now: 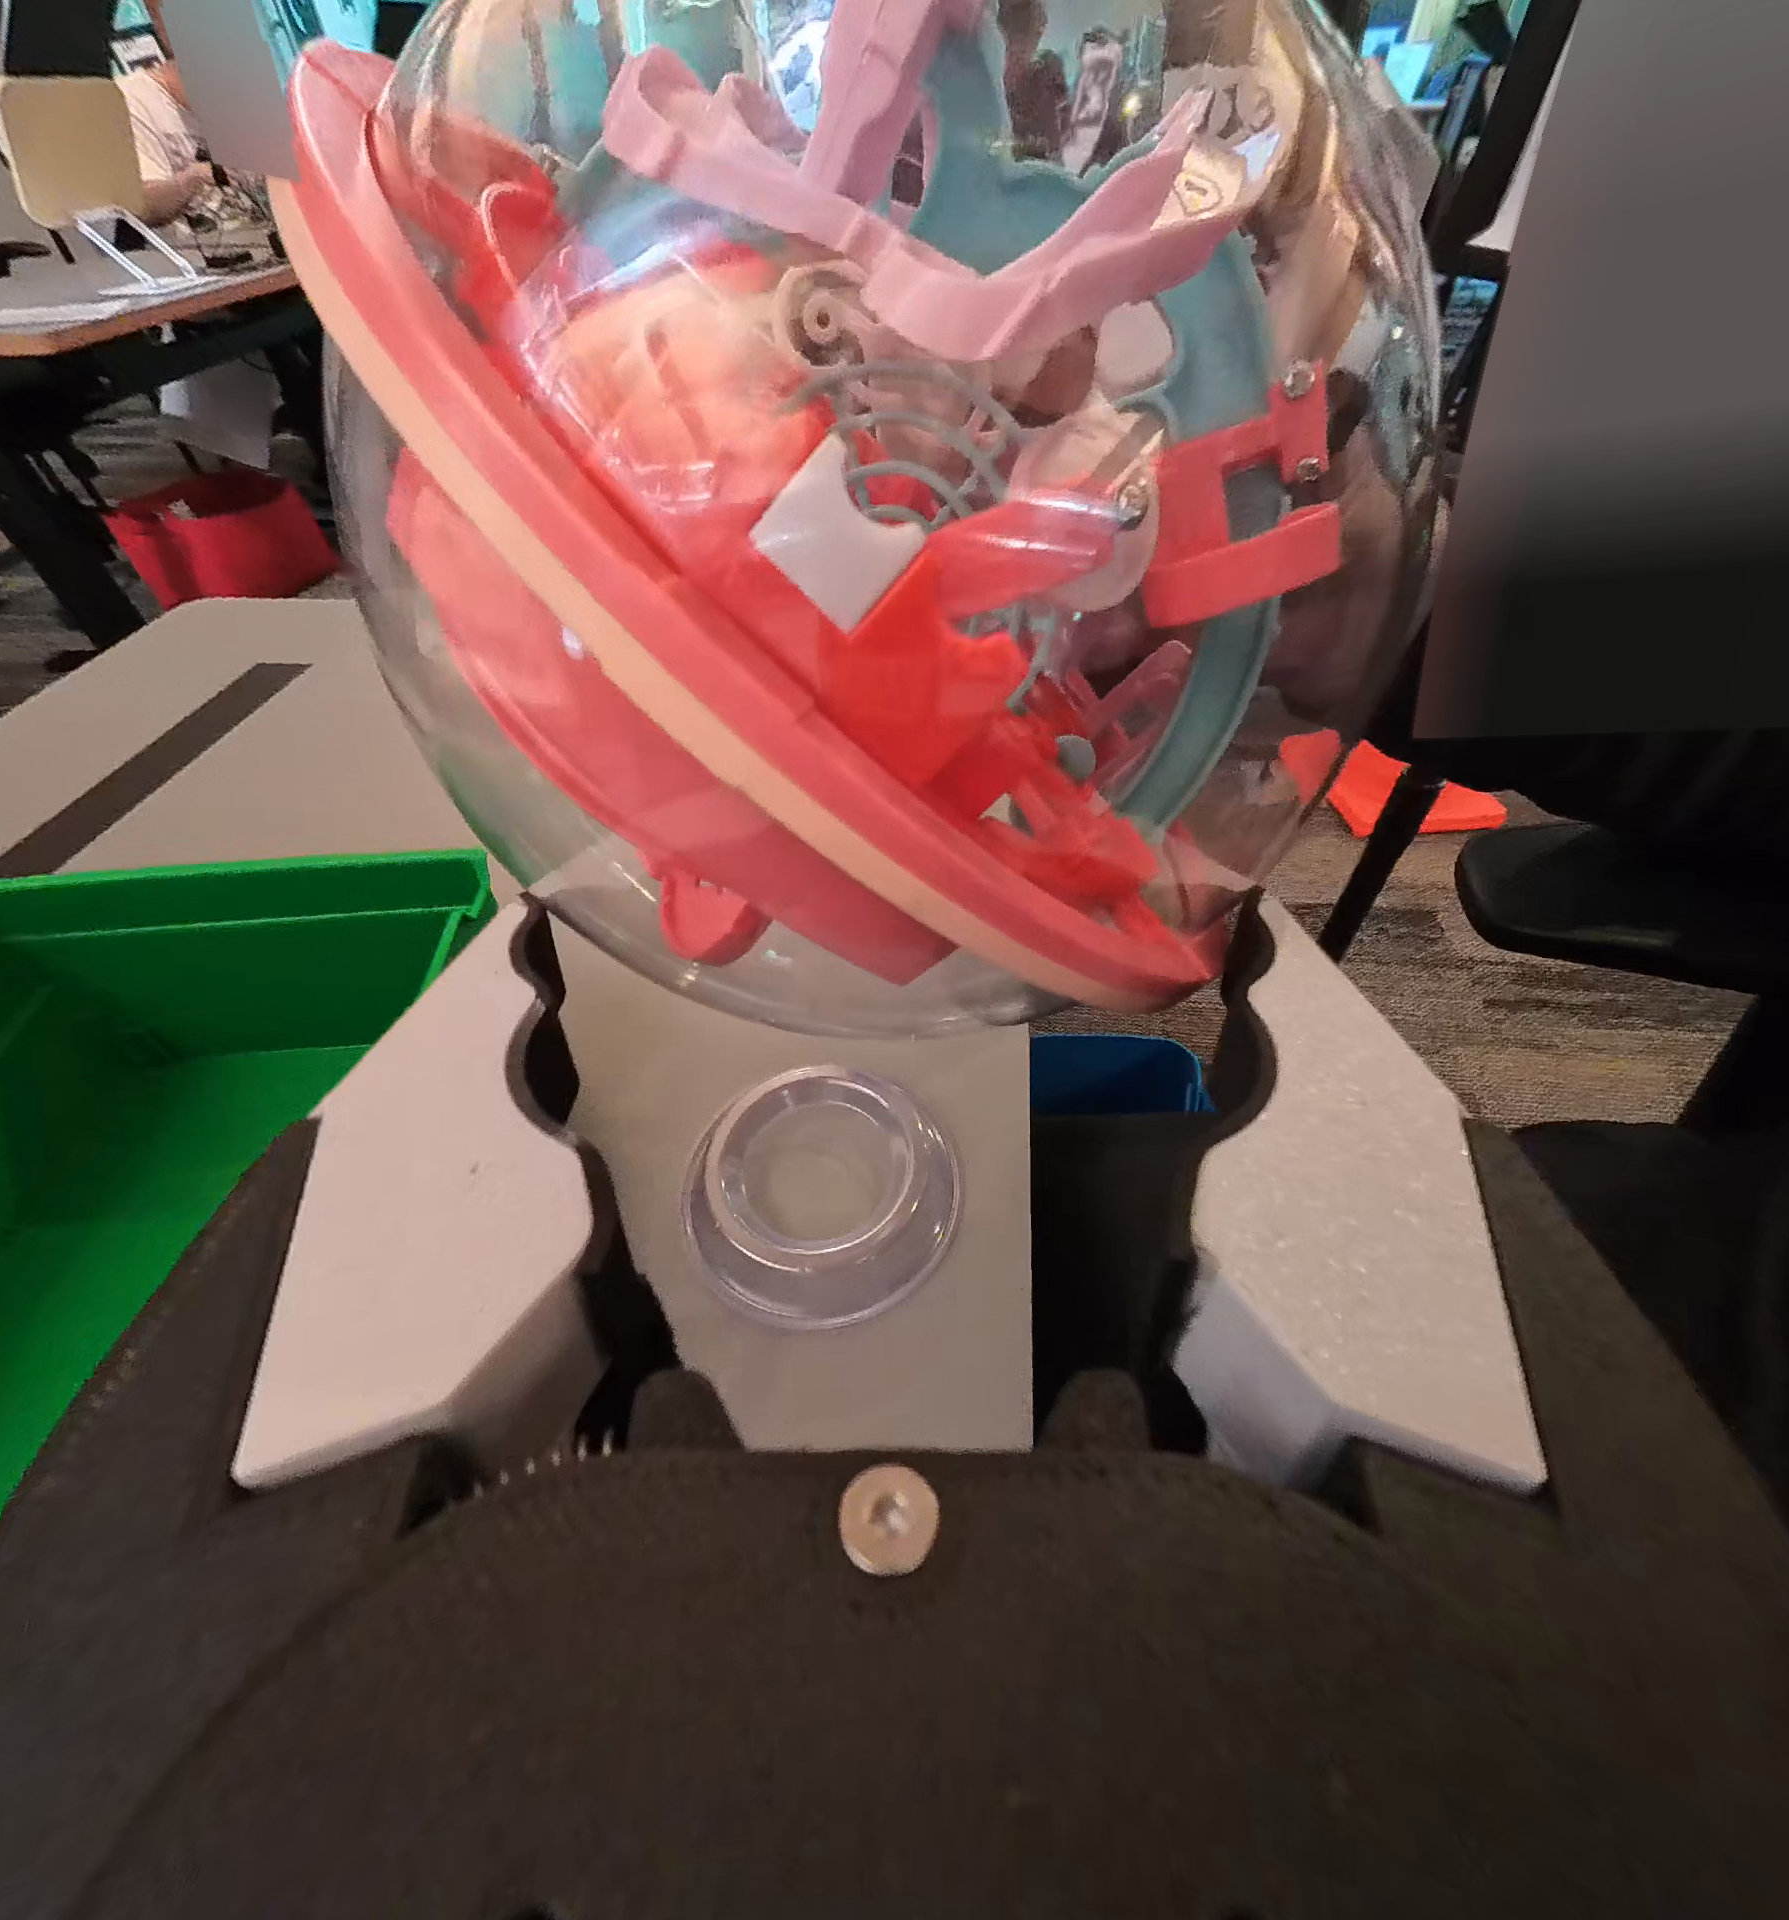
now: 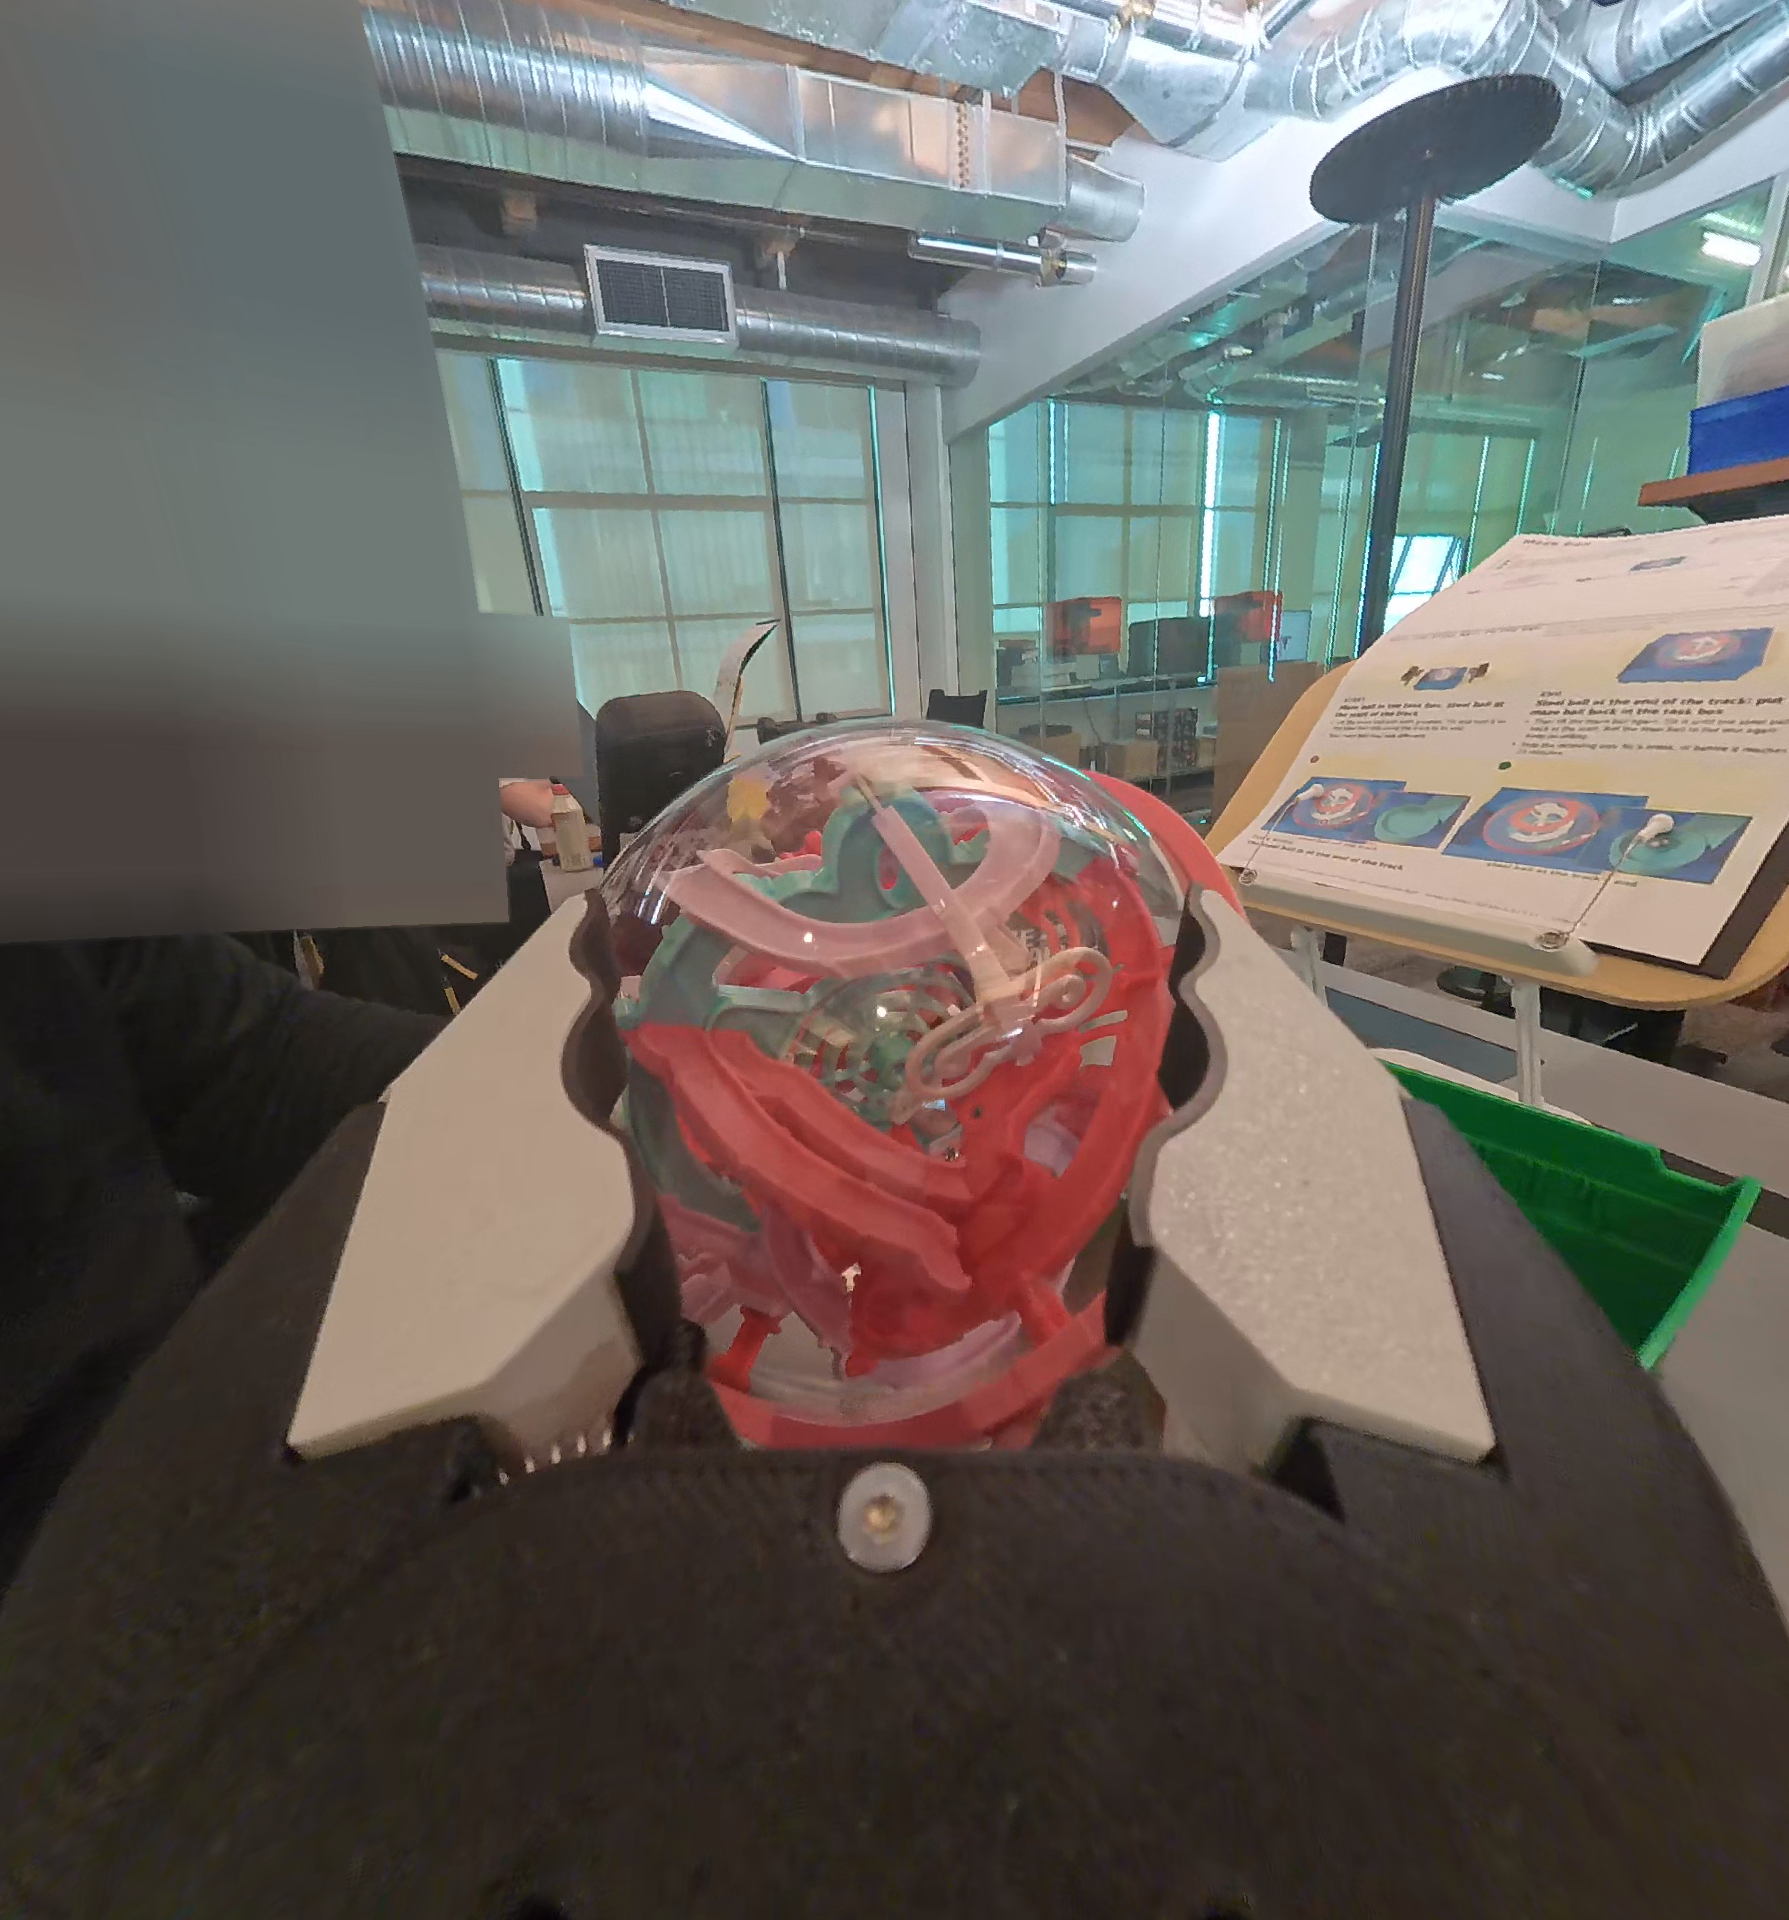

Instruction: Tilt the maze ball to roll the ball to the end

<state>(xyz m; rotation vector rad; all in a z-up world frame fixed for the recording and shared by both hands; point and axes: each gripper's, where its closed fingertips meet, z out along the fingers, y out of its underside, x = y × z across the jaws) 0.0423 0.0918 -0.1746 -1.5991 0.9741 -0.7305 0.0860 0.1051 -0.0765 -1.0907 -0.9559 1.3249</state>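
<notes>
The maze ball (image 1: 869, 540) is a clear sphere with red, pink and teal tracks inside and a red-and-cream rim that runs tilted, high on the left and low on the right. My left gripper (image 1: 890, 935) has its jaws spread wide, with the fingertips (image 1: 537, 935) against the ball's lower sides. In the right wrist view the maze ball (image 2: 890, 1060) sits deep between the fingers of my right gripper (image 2: 890, 935), which is shut on it and points up towards the ceiling. I cannot pick out the small steel ball inside.
A clear plastic ring stand (image 1: 820, 1195) lies on the grey table (image 1: 246, 727) below the ball. A green bin (image 1: 142, 1039) is at the left and also shows in the right wrist view (image 2: 1596, 1226). A blue bin (image 1: 1118, 1075) lies beyond. An instruction sheet (image 2: 1544, 769) stands at the right. A person in dark clothing (image 2: 90, 1143) is close.
</notes>
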